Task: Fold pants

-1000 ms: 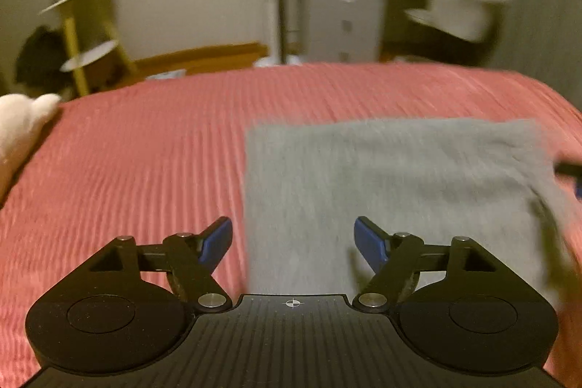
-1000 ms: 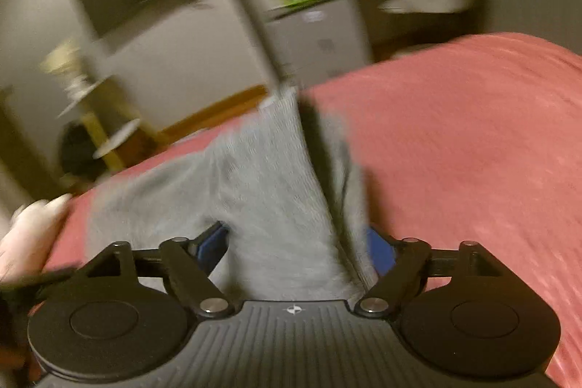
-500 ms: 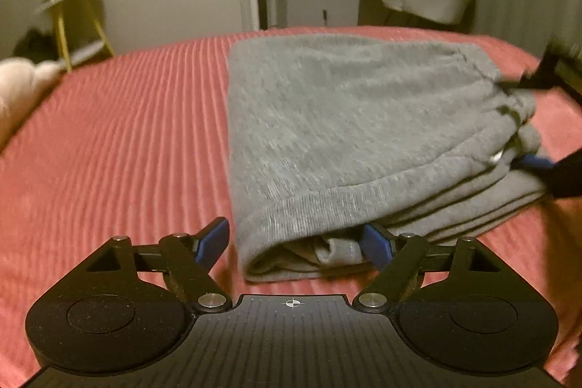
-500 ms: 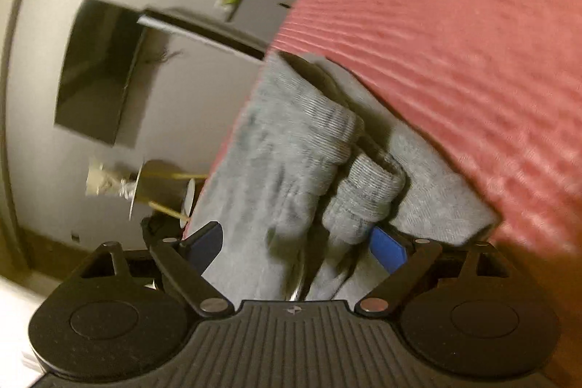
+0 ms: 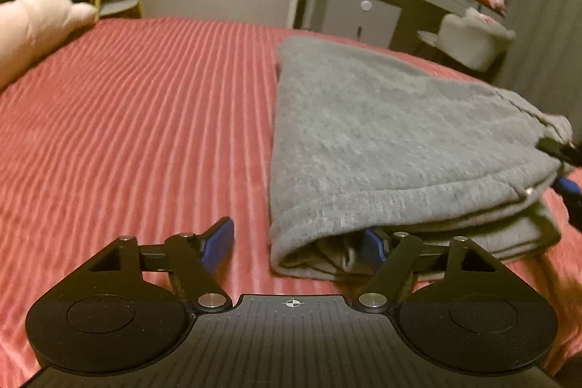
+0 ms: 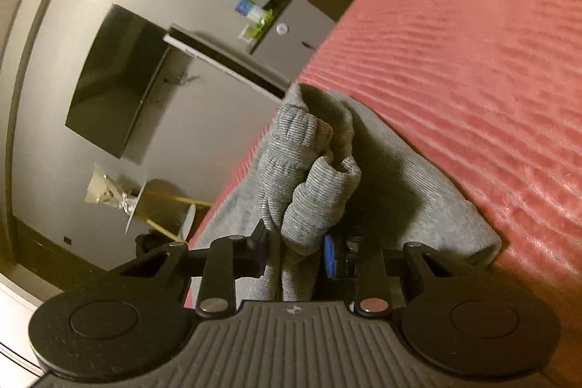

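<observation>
Folded pants [image 5: 393, 140] on the bed: I see a grey, fleecy sweat-knit garment lying in a flat, layered, roughly rectangular stack on the right half of a red bedspread [image 5: 145, 119], whose plush surface runs in narrow parallel ribs. In my left wrist view the near edge of the stack is a rounded fold with a stitched hem band, and darker inner layers show in the opening beneath it. My left gripper [image 5: 298, 242] has its jaws spread wide; the blue-padded left finger sits over bare bedspread, while the right finger is tucked into the opening of the near fold, with nothing pinched between the two. In my right wrist view, which is rolled steeply to one side, my right gripper [image 6: 294, 257] has its fingers drawn close together on a bunched, rib-knit section of the pants [image 6: 309, 191], most likely cuff or waistband, which rises in puckered lumps between the black finger and the blue pad. At the far left of the bed lies a pale, soft plush toy [image 5: 32, 24]. A dark flat wall screen [image 6: 116, 82] hangs behind.
</observation>
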